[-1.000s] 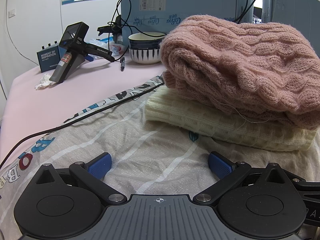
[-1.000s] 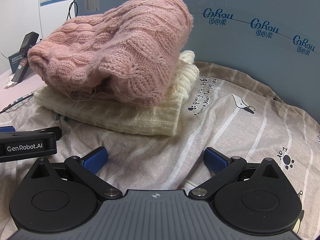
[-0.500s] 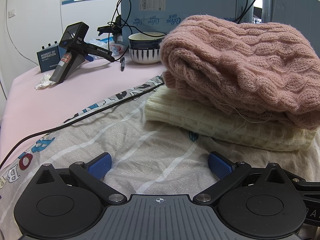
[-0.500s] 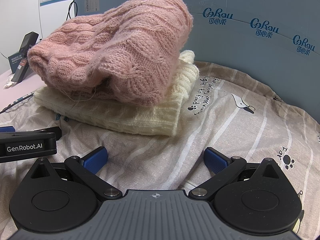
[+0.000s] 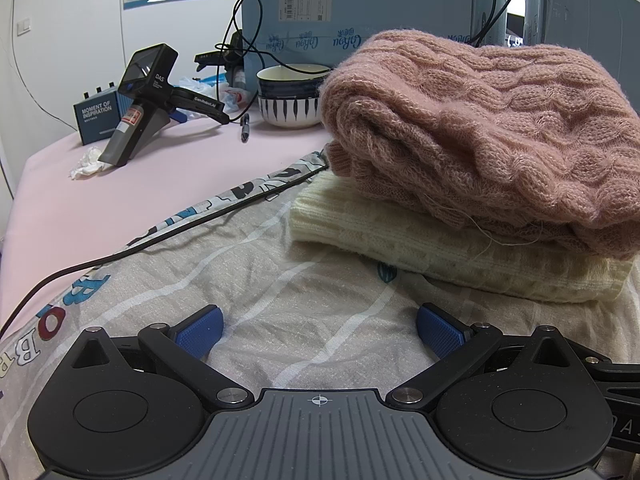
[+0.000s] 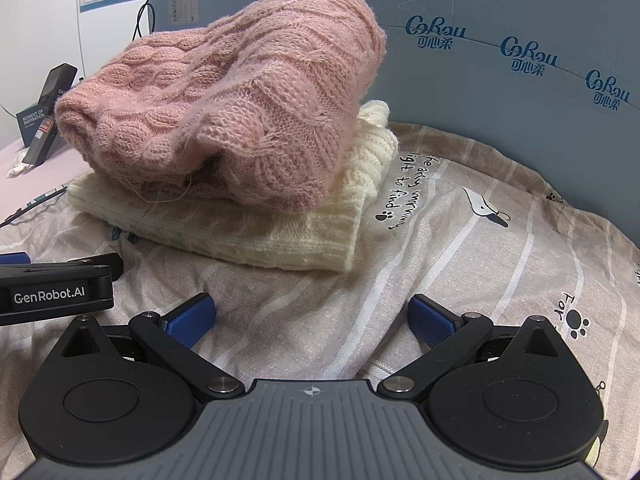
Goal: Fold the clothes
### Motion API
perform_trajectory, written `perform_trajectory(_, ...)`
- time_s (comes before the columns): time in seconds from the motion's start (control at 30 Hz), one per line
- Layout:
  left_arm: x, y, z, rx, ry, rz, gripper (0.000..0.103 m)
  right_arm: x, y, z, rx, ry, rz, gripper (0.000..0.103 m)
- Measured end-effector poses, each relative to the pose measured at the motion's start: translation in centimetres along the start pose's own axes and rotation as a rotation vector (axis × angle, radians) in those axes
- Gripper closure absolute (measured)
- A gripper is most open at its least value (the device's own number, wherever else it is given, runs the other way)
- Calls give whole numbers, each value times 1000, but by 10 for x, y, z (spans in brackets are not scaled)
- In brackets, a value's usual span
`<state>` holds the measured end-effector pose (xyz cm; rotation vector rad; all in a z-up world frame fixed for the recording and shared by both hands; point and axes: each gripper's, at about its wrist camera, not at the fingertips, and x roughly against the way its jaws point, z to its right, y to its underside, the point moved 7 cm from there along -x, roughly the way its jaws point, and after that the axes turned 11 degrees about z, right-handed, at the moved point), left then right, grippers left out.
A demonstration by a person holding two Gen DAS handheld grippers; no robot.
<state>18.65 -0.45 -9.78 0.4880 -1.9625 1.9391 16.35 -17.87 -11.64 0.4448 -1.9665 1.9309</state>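
Pink knit [image 5: 480, 120] lay folded on cream knit [image 5: 400, 240], stack at 1 o'clock on sheet [image 6: 460, 240]. Left gripper [image 5: 320, 330], right gripper [image 6: 310, 318] spread wide, empty. Folding looked done.

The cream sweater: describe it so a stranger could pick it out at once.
On the striped printed sheet in front of the blue cardboard boxes sits a stack of two folded knits. The cream sweater is the lower one, flat and ribbed, lying under the bulkier pink cable-knit sweater.
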Motion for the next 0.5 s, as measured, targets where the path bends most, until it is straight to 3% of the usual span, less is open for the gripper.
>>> perform_trajectory(0.5, -5, -2, 1, -7, 4, -3, 0, 0, 0, 0, 0, 1, 0, 0)
